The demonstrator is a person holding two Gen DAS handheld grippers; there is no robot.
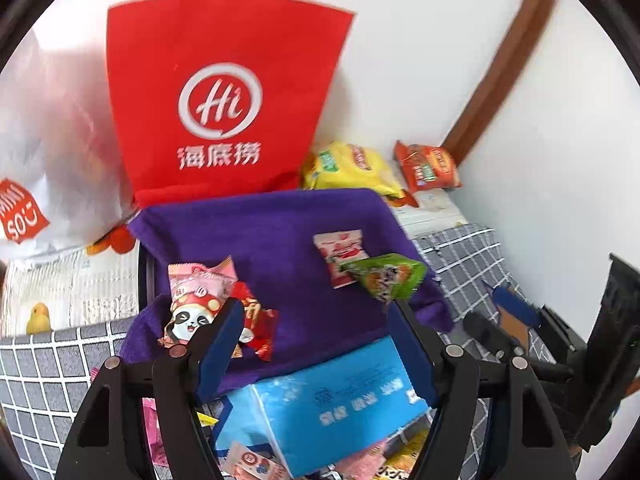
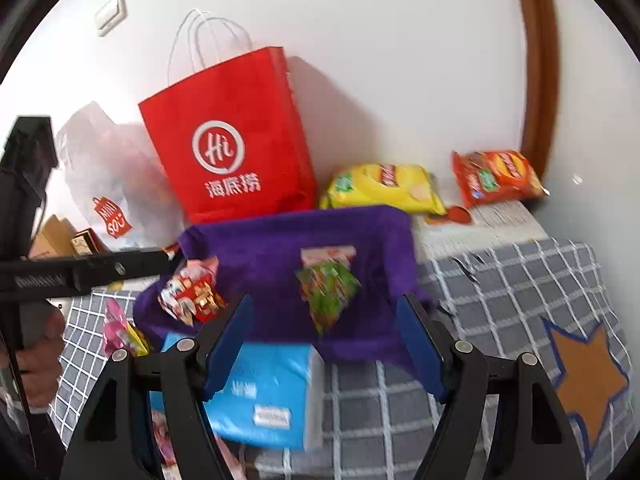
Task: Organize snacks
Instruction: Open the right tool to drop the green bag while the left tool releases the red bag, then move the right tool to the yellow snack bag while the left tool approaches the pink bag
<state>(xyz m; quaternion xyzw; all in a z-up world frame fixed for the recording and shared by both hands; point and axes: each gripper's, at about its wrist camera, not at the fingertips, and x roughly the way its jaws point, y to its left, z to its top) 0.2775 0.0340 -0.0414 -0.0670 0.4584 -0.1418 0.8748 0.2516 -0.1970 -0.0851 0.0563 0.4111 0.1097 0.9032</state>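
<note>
The left gripper (image 1: 316, 344) stands with its blue-padded jaws wide apart and nothing between them, hanging above the near edge of a purple towel-like cloth (image 1: 280, 240) and a light blue plastic-wrapped pack with printed text (image 1: 332, 404) that lies just under the cloth's front edge. The right gripper (image 2: 324, 344) is likewise spread wide and empty, above the same blue pack (image 2: 264, 384) and the cloth's near edge (image 2: 376, 264). On the cloth, to the left, lie a pink snack packet with a cartoon panda (image 1: 196, 300) and a small red foil packet (image 1: 256, 324) touching it; to the right, a white-and-red snack sachet (image 1: 342, 256) is partly overlapped by a green snack packet (image 1: 388, 280). Behind the cloth a red paper bag with white handles and a white "Hi" logo (image 1: 224, 100) stands against the white wall, a translucent white plastic bag with a red tag (image 1: 52, 152) beside it. Right of the red bag lie a yellow crisp bag (image 1: 352, 168) and an orange-red crisp bag (image 1: 428, 168). All rests on a grey checked sheet (image 2: 500, 280) bearing a brown star patch (image 2: 588, 380). A person's hand (image 2: 40, 348) grips the left device's handle.
</note>
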